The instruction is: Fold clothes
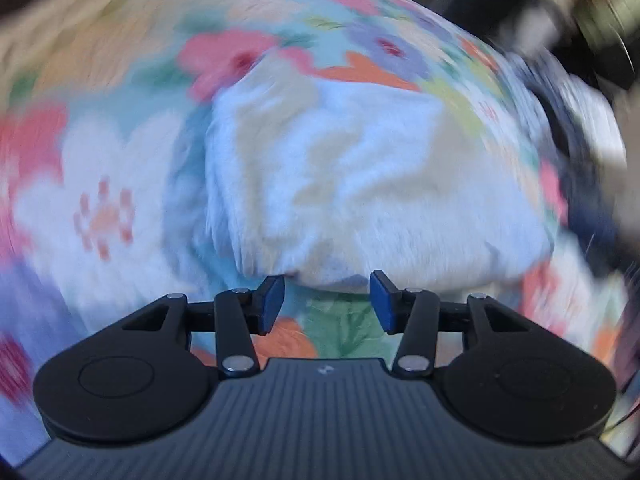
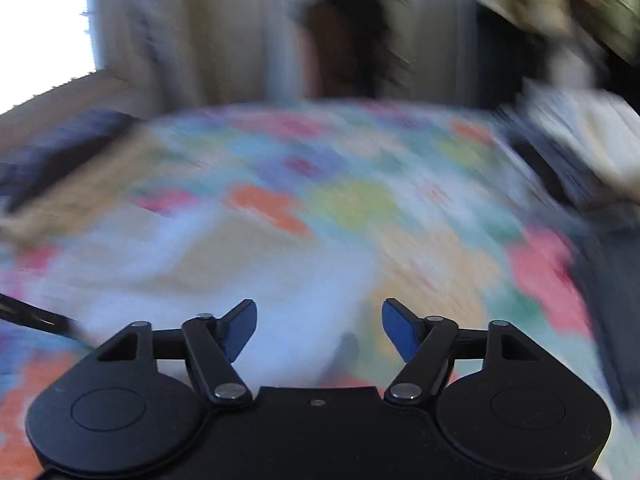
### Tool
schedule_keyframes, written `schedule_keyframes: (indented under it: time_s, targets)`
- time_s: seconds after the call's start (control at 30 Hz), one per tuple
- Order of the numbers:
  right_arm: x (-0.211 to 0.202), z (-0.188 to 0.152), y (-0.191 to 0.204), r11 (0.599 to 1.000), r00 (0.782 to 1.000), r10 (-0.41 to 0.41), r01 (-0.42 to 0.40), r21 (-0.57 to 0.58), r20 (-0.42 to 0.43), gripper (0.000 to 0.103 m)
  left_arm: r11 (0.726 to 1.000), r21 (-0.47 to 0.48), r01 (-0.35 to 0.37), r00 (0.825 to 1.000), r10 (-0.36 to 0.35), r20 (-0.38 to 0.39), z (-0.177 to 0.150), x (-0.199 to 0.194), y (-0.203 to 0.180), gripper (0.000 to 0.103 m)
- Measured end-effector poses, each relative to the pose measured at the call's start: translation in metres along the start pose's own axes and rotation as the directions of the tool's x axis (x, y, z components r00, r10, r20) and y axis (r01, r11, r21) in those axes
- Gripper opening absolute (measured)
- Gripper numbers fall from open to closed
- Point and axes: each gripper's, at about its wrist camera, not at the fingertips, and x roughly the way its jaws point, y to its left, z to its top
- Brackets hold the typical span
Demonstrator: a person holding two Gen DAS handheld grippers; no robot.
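Note:
A white garment [image 1: 352,176] lies in a folded, roughly square heap on a bed covered by a bright floral bedspread [image 1: 100,160]. My left gripper [image 1: 327,302] hovers just short of the garment's near edge, open, with nothing between its blue pads [image 1: 272,304]. In the right wrist view the same white garment [image 2: 192,280] shows blurred at lower left on the floral bedspread [image 2: 360,200]. My right gripper [image 2: 319,330] is open above the garment's right part, holding nothing. Both views are smeared by motion.
Dark and pale clothes [image 2: 568,152] pile up at the bed's right edge, also seen as dark clothes [image 1: 576,120] in the left wrist view. A tan and dark item [image 2: 68,176] lies at the bed's left. Curtains and a bright window [image 2: 44,20] stand behind the bed.

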Motion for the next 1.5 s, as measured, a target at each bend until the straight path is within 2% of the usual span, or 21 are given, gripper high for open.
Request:
schedule_keyframes:
  time_s: [0.03,0.1,0.2,0.23,0.37,0.43,0.5,0.6,0.7,0.77,0.9,1.0,1.07,1.13,1.2,1.3,1.37,1.47,1.5]
  targets:
    - [0.004,0.008,0.012,0.998,0.999,0.052,-0.053,-0.043,-0.007,0.073,0.999,0.049,-0.006,1.0,0.004,0.024,0.001,-0.006,-0.003,0.047]
    - [0.023,0.019,0.034,0.987,0.992,0.117,-0.122,-0.107,-0.054,0.065,0.995,0.09,0.039,0.996,-0.046,0.077,0.002,-0.02,-0.003,0.048]
    - [0.066,0.026,0.061,0.971,0.982,0.147,-0.166,-0.17,-0.12,0.053,0.992,0.067,0.106,0.98,-0.116,0.162,0.004,-0.026,0.002,0.048]
    - [0.081,0.029,0.065,0.968,0.98,0.145,-0.169,-0.183,-0.138,0.049,0.991,0.058,0.117,0.976,-0.126,0.175,0.004,-0.025,0.003,0.048]
    - [0.142,0.036,0.07,0.973,0.969,0.099,-0.142,-0.181,-0.228,0.044,0.991,0.06,0.121,0.972,-0.13,0.194,-0.001,-0.009,0.008,0.051]
    - [0.164,0.037,0.067,0.98,0.968,0.068,-0.11,-0.165,-0.242,0.04,0.996,0.019,0.083,0.983,-0.085,0.161,-0.002,0.011,0.015,0.051]
    - [0.175,0.042,0.06,0.988,0.968,0.064,-0.096,-0.122,-0.241,0.04,0.997,-0.008,0.082,0.984,-0.08,0.157,-0.002,0.025,0.021,0.051]
    - [0.174,0.048,0.052,0.996,0.973,0.066,-0.078,-0.046,-0.222,0.04,0.996,-0.018,0.082,0.979,-0.077,0.187,0.0,0.027,0.021,0.052]
    - [0.172,0.052,0.062,0.989,0.974,0.048,-0.078,-0.126,-0.222,0.04,0.997,-0.025,0.077,0.972,-0.07,0.223,0.003,0.029,0.019,0.055]
    - [0.183,0.055,0.062,0.987,0.971,0.009,-0.048,-0.156,-0.238,0.04,0.997,-0.04,0.07,0.967,-0.058,0.249,0.005,0.033,0.02,0.055]
    - [0.179,0.062,0.037,0.999,0.972,-0.019,0.029,0.037,-0.235,0.04,0.998,-0.036,0.055,0.956,-0.042,0.29,0.02,0.04,0.017,0.055]
    - [0.15,0.059,0.033,0.998,0.981,-0.004,0.017,0.066,-0.192,0.044,0.995,0.018,0.1,0.95,-0.101,0.295,0.032,0.038,0.01,0.054]
    - [0.129,0.054,0.033,0.998,0.984,0.003,0.008,0.061,-0.176,0.045,0.995,0.0,0.099,0.956,-0.095,0.276,0.033,0.046,0.012,0.053]
    - [0.116,0.045,0.031,0.999,0.984,0.015,-0.005,0.052,-0.178,0.052,0.995,-0.018,0.098,0.962,-0.09,0.258,0.034,0.054,0.014,0.052]
    - [0.112,0.036,0.027,0.999,0.982,0.015,-0.007,0.042,-0.189,0.053,0.995,-0.037,0.097,0.967,-0.085,0.239,0.035,0.062,0.015,0.052]
    - [0.119,0.02,0.016,0.999,0.976,-0.013,0.021,0.036,-0.217,0.053,0.994,-0.064,0.094,0.975,-0.078,0.21,0.037,0.074,0.018,0.037]
    - [0.122,0.008,0.006,0.997,0.974,-0.05,0.06,0.039,-0.22,0.053,0.994,-0.085,0.07,0.976,-0.051,0.212,0.038,0.077,0.021,0.022]
    - [0.117,-0.007,-0.008,0.994,0.978,-0.087,0.097,0.043,-0.189,0.053,0.995,-0.104,0.007,0.971,0.019,0.24,0.035,0.076,0.025,0.014]
    - [0.114,-0.011,-0.01,0.993,0.979,-0.099,0.109,0.047,-0.18,0.053,0.994,-0.11,-0.016,0.967,0.043,0.25,0.033,0.075,0.025,0.014]
